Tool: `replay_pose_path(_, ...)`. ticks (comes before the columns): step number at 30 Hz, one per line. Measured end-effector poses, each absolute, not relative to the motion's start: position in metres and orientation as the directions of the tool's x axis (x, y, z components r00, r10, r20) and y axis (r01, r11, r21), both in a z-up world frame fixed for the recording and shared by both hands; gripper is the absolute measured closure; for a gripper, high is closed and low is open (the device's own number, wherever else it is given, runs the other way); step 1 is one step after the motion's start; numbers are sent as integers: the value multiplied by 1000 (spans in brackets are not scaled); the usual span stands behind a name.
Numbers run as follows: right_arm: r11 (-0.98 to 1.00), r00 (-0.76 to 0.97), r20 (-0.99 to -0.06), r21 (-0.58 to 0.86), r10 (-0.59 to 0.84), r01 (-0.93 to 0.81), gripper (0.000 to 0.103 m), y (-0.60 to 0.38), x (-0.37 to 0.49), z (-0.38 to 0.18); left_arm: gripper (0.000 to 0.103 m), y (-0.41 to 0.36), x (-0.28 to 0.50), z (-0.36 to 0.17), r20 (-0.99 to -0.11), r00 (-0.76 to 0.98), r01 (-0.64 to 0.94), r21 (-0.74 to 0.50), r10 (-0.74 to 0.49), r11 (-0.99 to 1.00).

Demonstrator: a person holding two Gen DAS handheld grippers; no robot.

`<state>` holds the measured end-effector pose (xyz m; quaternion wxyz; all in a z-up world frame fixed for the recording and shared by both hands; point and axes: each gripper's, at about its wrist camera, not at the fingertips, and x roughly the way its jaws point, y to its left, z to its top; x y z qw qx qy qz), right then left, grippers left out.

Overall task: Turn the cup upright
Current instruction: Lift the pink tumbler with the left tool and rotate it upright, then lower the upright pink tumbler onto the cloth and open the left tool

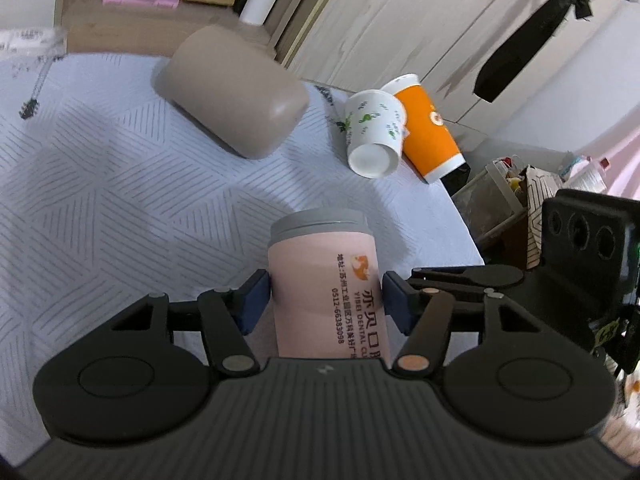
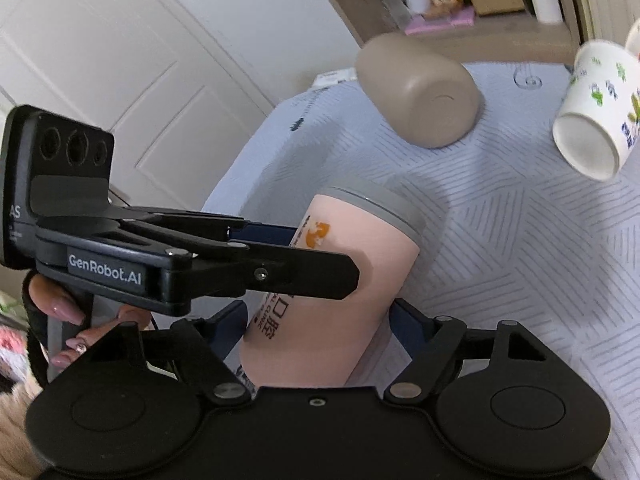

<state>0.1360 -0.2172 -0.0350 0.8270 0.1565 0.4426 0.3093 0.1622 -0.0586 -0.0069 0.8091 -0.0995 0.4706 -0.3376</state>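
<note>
We see a white cloth (image 1: 100,184) with grey line patterns, cream cupboard doors behind and a shelf of boxes. A taupe cup (image 1: 232,92), a floral paper cup (image 1: 374,134) and an orange paper cup (image 1: 430,128) lie on their sides. The pink cup (image 1: 324,280) reads "YIBEI DENTAL" and "0512-66383098"; one tong arm reads "GenRobot.AI". Our left gripper (image 1: 325,300) clamps the pink cup's body, lifted off the cloth; our right gripper (image 2: 316,328) brackets it, contact unclear

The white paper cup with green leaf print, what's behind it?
An orange paper cup lies right behind the white leaf-print paper cup; where they meet is hidden.
</note>
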Motion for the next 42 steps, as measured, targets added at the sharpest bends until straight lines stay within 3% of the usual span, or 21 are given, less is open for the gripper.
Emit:
replay_pose_path(9,807,560,-609,253,561,-534,25,-198,93,-9,43,-59,111,19,-635,450,547,-360,-628,756)
replay_pose_path(13,789,598,-558,186,576,-586,25,-202,78,-4,43,-55,91,26,-602,507,572,-301,-617,763)
replay_pose_path(18,756,580,-528,203,620,-622,26,-204,82,-4,45,-53,71,32,-588,537,615,-218,-605,758)
replay_pose_path(27,779,669,-518,-10,533,-627,29,-174,71,-10,46,-48,59,31,-574,577,615,-162,-581,772)
replay_pose_path(33,787,693,-443,48,569,-615,35,-189,79,-5,47,-38,65,27,-558,550,612,-237,-622,754)
replay_pose_path(42,807,727,-433,3,533,-590,35,-185,95,-5,47,-48,72,26,-525,608,608,-174,-595,775)
